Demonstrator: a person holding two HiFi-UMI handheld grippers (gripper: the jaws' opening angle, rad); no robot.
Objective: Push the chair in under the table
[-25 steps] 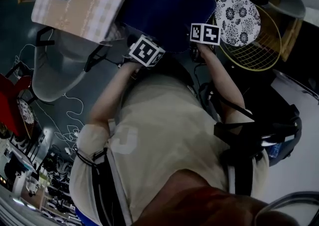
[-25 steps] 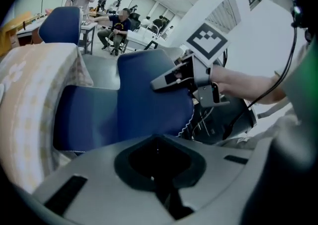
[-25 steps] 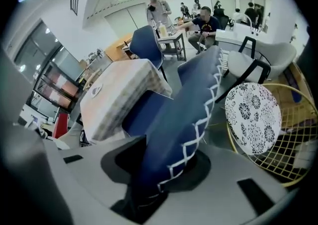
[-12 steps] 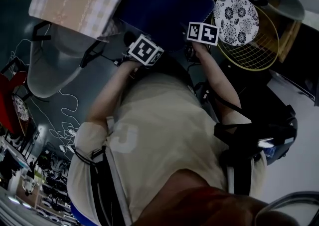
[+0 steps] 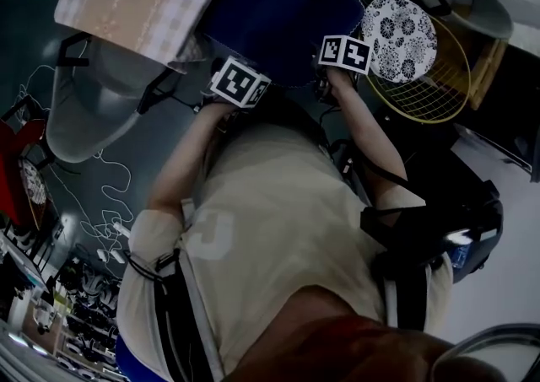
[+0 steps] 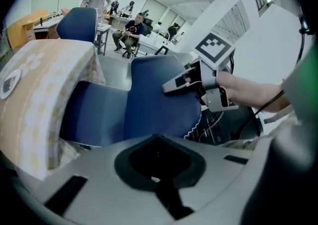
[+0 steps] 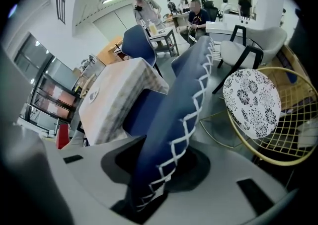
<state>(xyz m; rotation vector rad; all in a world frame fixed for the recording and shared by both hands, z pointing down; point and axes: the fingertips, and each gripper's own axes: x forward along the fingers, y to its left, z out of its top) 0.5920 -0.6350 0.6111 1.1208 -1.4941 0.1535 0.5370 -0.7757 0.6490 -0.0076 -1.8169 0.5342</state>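
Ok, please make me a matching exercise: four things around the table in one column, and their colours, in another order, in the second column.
Things:
1. chair back
2. tablecloth
3. round cushion
4. wire chair

Colours:
A. yellow
B. white with dark flowers
C. dark blue with white stitching
D. beige check

Pairs: 1-C; 2-D; 3-B; 4-A
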